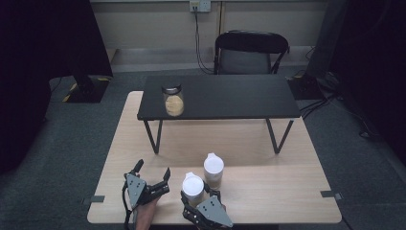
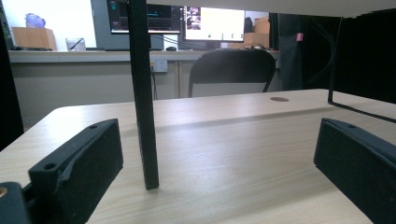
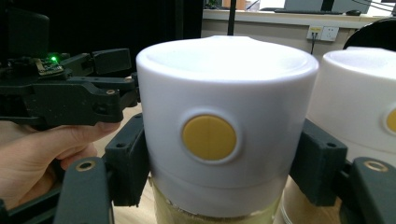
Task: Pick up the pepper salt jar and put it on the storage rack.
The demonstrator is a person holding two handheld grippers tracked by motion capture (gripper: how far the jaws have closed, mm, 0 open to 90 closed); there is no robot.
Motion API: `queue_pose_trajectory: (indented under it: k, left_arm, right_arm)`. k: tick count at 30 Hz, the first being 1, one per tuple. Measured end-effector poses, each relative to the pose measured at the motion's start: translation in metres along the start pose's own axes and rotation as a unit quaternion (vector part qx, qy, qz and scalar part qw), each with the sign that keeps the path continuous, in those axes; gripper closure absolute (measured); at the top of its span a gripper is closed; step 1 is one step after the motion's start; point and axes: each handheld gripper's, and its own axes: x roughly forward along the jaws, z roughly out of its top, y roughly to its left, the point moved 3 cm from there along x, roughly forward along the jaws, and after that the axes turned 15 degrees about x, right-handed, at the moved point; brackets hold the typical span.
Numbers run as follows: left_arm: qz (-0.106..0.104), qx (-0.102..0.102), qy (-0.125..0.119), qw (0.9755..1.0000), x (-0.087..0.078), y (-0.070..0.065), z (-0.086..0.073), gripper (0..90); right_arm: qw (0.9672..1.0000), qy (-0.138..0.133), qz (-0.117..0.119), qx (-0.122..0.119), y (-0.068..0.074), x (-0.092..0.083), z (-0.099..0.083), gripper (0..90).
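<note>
left claw point(image 2: 219, 172) open over wooden table point(image 2: 243, 154), beside black leg point(image 2: 144, 102).

Two jars point(image 1: 193, 188) point(image 1: 213, 169) before shelf point(image 1: 225, 96)

This looks like an office used as a lab: monitors point(image 2: 187, 18) glow on a desk along the far wall, a folding chair point(image 1: 250, 51) stands on grey carpet point(image 1: 72, 139), and wall sockets point(image 1: 199, 5) feed trailing cables.

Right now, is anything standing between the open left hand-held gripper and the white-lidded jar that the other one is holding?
Nothing visible does. The left hand-held gripper rests open on the wooden table, just left of the near jar, with bare tabletop between them. The right hand-held gripper is clamped around that jar below its white lid.
</note>
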Motion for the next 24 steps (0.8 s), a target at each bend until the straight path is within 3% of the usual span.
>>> queue_pose_trajectory:
  k: [24]
  left_arm:
    - [0.001,0.000,0.000,1.0000,0.000,0.000,0.000,0.7]
  right_arm:
    - [1.0000,0.000,0.008,0.003,0.001,-0.001,0.019,30.3]
